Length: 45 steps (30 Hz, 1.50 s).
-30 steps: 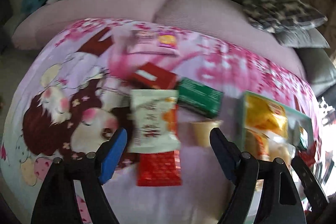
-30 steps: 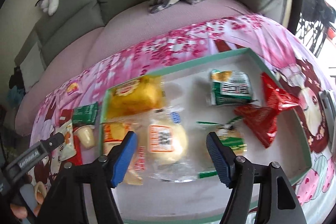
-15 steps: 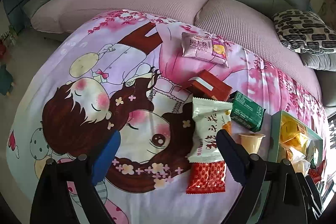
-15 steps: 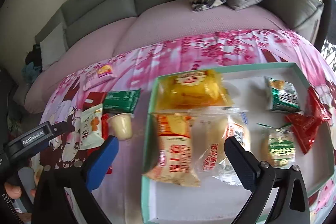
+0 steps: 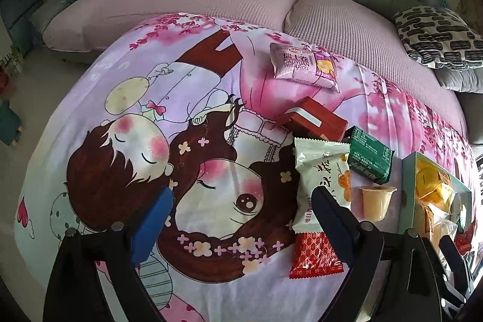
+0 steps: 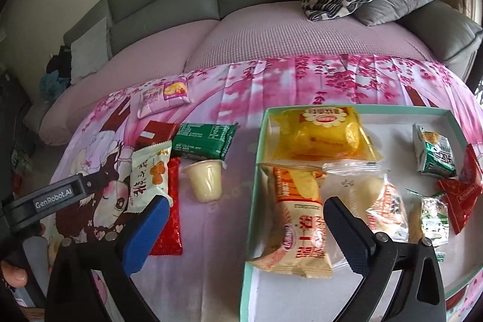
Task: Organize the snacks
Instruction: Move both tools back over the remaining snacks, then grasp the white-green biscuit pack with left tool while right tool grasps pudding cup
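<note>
Snacks lie loose on the cartoon-print worktop cloth (image 6: 271, 86): white pouch (image 6: 150, 174) at nine o'clock of the pudding cup (image 6: 204, 179), green packet (image 6: 205, 139) at twelve. Tray (image 6: 252, 201) at three holds more. Left gripper (image 5: 241, 212) and right gripper (image 6: 246, 227) jaws gape wide, gripping nothing.

Snack wrappers (image 6: 300, 227) by the right claw looked glossy plastic; printed blanket (image 5: 151, 141) under the left claw was soft matt cloth.
</note>
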{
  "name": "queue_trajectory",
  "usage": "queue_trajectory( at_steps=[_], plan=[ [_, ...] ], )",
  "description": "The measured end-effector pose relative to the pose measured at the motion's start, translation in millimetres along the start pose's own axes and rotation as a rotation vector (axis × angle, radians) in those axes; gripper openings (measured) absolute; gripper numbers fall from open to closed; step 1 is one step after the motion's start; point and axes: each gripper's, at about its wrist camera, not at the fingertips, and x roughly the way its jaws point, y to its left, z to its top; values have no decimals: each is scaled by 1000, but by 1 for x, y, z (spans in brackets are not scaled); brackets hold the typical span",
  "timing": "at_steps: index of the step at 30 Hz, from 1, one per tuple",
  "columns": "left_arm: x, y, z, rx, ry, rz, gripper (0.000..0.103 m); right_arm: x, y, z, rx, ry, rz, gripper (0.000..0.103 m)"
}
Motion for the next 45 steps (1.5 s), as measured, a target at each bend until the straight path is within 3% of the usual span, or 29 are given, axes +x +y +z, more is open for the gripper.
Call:
queue_trajectory(
  at_steps=[17, 25, 34, 37, 40, 42, 45],
  plan=[
    [17, 14, 2, 15, 59, 4, 93, 19, 39, -3, -93, 27, 57, 103],
    [29, 7, 14, 20, 76, -48, 93, 35, 45, 2, -107, 20, 45, 102],
    [42, -23, 28, 32, 102, -215, 93, 47, 40, 14, -126, -16, 26, 90],
    [47, -35, 27, 64, 112, -221, 93, 52, 41, 16, -136, -10, 29, 79],
    [52, -43, 26, 76, 124, -225, 92, 58, 39, 15, -126, 11, 39, 76],
    [56, -47, 26, 83, 132, -225, 82, 58, 38, 15, -127, 8, 41, 69],
    [61, -52, 22, 101, 151, -212, 73, 60, 39, 16, -138, 4, 42, 68]
  ],
)
